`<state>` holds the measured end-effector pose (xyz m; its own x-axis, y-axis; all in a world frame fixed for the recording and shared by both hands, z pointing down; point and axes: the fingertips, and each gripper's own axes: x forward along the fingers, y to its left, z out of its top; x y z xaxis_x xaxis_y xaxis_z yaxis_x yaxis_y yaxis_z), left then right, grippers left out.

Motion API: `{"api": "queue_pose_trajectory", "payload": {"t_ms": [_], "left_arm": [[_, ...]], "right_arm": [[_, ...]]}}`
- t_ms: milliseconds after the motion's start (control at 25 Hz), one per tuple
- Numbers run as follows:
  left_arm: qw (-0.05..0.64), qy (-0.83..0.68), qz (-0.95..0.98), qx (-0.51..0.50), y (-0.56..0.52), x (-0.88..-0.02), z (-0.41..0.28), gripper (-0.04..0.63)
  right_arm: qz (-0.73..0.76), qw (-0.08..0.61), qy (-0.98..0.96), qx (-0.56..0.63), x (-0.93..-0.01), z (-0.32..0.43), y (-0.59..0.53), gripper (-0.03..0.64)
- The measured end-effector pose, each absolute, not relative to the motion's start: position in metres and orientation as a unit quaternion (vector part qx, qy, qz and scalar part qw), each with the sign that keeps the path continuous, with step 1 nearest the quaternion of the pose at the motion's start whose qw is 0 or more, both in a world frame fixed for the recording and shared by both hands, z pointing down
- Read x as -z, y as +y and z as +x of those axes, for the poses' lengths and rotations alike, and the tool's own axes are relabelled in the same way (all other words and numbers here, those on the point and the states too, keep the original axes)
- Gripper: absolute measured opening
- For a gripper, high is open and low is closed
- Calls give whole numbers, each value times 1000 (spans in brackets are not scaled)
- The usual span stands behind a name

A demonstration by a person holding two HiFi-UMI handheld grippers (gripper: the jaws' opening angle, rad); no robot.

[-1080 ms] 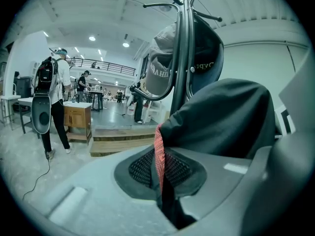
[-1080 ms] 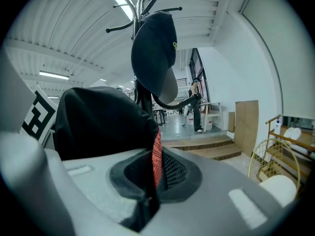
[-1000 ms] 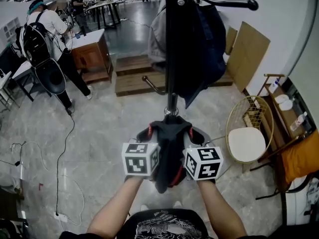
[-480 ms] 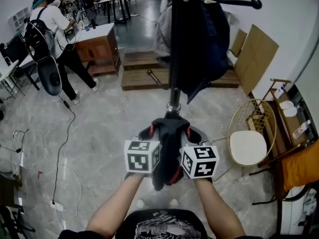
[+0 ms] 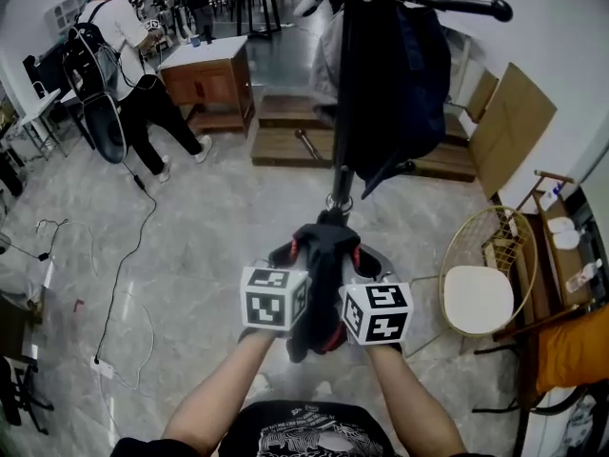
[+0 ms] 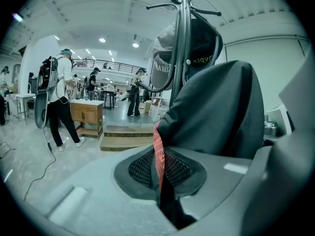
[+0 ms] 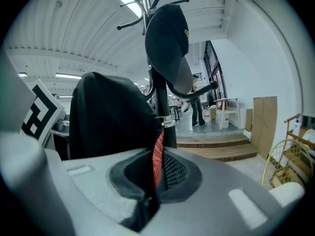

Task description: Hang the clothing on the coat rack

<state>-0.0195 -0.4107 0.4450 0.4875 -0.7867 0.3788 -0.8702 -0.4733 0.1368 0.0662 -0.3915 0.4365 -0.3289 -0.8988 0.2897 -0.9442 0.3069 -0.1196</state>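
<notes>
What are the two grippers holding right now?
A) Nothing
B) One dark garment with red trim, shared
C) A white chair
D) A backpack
B: the left gripper and right gripper are each shut on the same dark garment, red trim between their jaws.

The coat rack (image 5: 340, 181) is cut off at top, its base hidden behind the garment (image 5: 324, 255)

Even ceiling-strip light, dull tint, sharp, fisheye-warped dark corners.
</notes>
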Motion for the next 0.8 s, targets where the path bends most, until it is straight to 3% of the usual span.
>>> {"api": "queue_pose_trajectory", "payload": {"t_ms": [800], "left_arm": [[159,-539,815,-140,-397,-451,-23,26]], "right_arm": [[511,93,-843,-137,-442,57,-387,20]]}}
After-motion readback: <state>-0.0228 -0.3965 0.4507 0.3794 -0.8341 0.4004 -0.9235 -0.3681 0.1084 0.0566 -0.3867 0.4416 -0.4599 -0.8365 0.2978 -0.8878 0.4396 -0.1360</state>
